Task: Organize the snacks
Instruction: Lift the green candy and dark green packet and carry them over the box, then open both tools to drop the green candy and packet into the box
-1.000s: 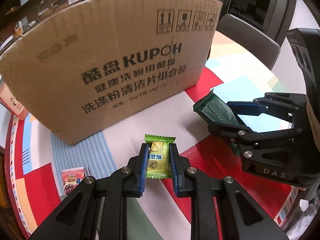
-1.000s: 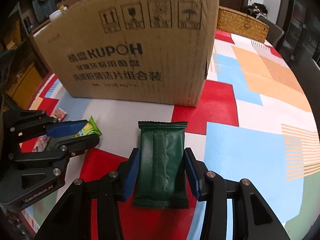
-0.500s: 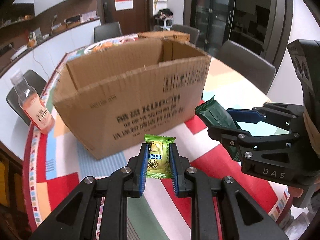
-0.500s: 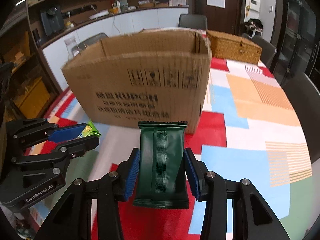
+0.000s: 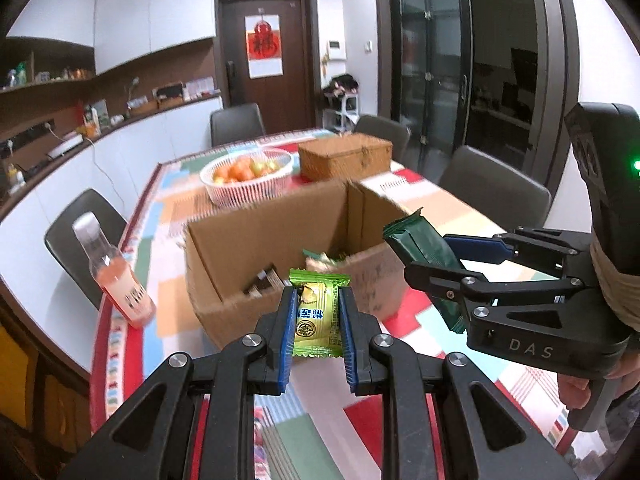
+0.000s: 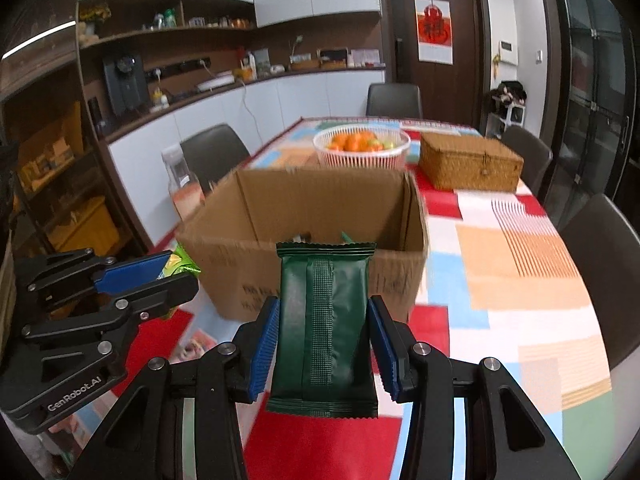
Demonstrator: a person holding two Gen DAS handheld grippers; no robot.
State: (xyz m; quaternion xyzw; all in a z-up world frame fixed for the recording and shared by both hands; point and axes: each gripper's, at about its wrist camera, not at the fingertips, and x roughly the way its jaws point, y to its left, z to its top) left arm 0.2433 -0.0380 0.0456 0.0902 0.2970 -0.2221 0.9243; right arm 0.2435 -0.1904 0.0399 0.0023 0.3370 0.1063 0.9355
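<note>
The left hand-held gripper (image 5: 316,326) is clamped on a small light-green candy packet (image 5: 317,316), its blue pads pressing the packet's two sides so that it stands upright between them, above the worktop (image 5: 472,400) and just in front of the open cardboard box (image 5: 256,240). The right hand-held gripper (image 6: 323,336) is closed on a dark green snack pouch (image 6: 324,320), held upright with its crimped top edge level with the box's near wall. In the left wrist view the right one sits off to the right, the pouch poking out toward the box's right corner. A few wrapped snacks (image 5: 324,258) already lie inside the box. Beyond it on the patterned worktop stand a white basket of fruit (image 6: 362,148) and a woven wicker case (image 6: 470,164); a bottle of pink drink (image 5: 116,276) stands left of the box, near the worktop's edge.
</note>
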